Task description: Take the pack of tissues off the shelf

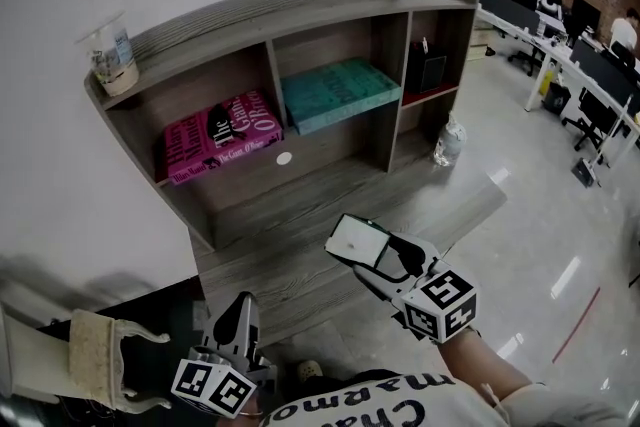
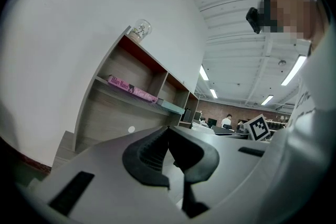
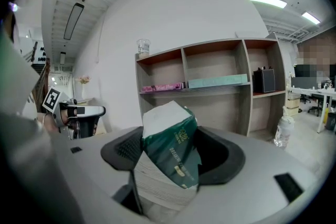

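Tissues (image 1: pixel 355 238) are in the right hand-held gripper (image 1: pixel 378 253), off the shelf (image 1: pixel 300 7). The two jaws press on the pack, one on each side. The pack is green and white. It sticks out past the jaw tips and leans a bit. It is up over the bench (image 1: pixel 300 267), in front of the shelf and apart from it.

The left hand-held gripper (image 1: pixel 238 320) is low, close to the person's body. Its jaws are closed together and nothing is in them.

The shelf stands on the bench, against the white wall. It has three boxes in a row. A pink book (image 1: pixel 222 135) lies in the left box. A teal book (image 1: pixel 335 93) lies in the middle box. A black thing (image 1: pixel 430 70) stands in the right box, and I cannot tell what it is. A clear cup (image 1: pixel 112 55) stands on top of the shelf at its left end. A clear bottle (image 1: pixel 449 143) stands by the right end of the shelf. A pale cloth (image 1: pixel 95 355) hangs over a chair at the left, near the left hand-held gripper.
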{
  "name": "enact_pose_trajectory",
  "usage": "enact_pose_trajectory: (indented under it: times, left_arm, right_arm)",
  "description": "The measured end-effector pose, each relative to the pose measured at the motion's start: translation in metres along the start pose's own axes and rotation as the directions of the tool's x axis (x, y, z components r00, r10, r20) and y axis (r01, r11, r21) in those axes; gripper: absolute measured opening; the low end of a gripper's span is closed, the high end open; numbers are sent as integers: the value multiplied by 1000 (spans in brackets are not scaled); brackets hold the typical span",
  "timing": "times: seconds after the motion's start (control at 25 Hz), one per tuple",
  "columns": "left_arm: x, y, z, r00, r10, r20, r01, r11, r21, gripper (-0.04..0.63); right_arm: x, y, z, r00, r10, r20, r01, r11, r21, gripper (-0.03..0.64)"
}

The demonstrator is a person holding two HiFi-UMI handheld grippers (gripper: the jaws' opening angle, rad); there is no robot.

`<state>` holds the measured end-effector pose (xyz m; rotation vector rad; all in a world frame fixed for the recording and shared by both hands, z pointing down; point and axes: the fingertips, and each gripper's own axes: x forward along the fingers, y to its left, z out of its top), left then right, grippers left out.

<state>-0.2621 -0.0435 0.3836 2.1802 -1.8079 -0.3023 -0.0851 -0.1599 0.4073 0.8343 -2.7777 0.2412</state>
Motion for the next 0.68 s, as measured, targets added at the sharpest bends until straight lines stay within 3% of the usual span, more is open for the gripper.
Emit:
enact_pose_trajectory:
  times: [0.68]
  left_arm:
    - [-11,-26,-41,998,59,-13,-59,998,-7,18]
  right_arm:
    - [-27,-21,-40,998,36,-56,-38,999,-21,315]
